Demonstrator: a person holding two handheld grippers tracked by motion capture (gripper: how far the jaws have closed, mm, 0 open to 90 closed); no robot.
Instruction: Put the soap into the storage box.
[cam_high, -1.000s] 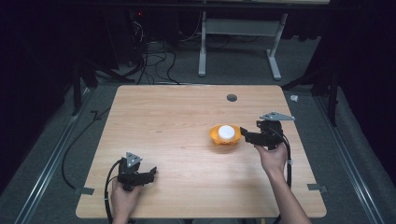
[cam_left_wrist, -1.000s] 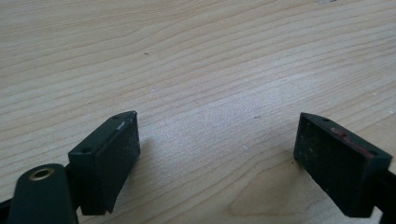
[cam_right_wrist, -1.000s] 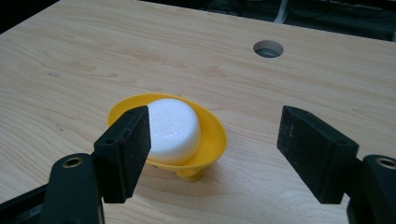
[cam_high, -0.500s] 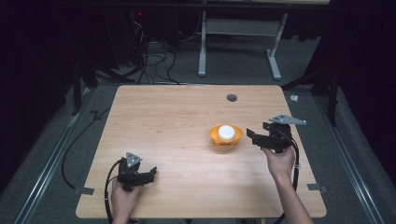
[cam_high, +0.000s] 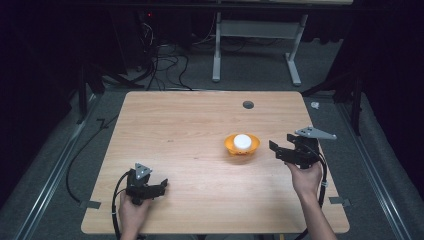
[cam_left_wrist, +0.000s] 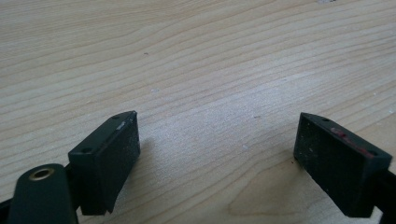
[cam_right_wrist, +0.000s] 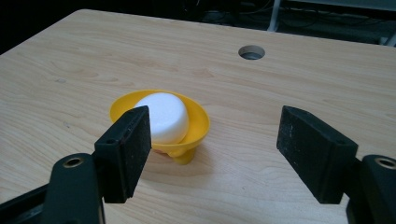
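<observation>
While the left gripper (cam_high: 161, 186) rests with jaws apart at the wooden table's (cam_high: 190, 125) seven o'clock, the right gripper (cam_high: 274, 149), jaws apart and empty, sits just beside the shallow yellow plastic bowl (cam_high: 242, 145) holding a white round puck (cam_high: 242, 141), at its three o'clock. Judging by this, placement looks finished; next, clear away.

My wooden table with one small bowl on it.
A pale, light-grained wooden table (cam_high: 190, 130) stood in front of me, with a round cable hole (cam_high: 248, 104) near its far edge. Right of the middle, a yellow bowl (cam_high: 242, 147) sat directly on the wood, holding a white round puck (cam_high: 242, 141). The bowl tilted slightly on its small foot.
</observation>
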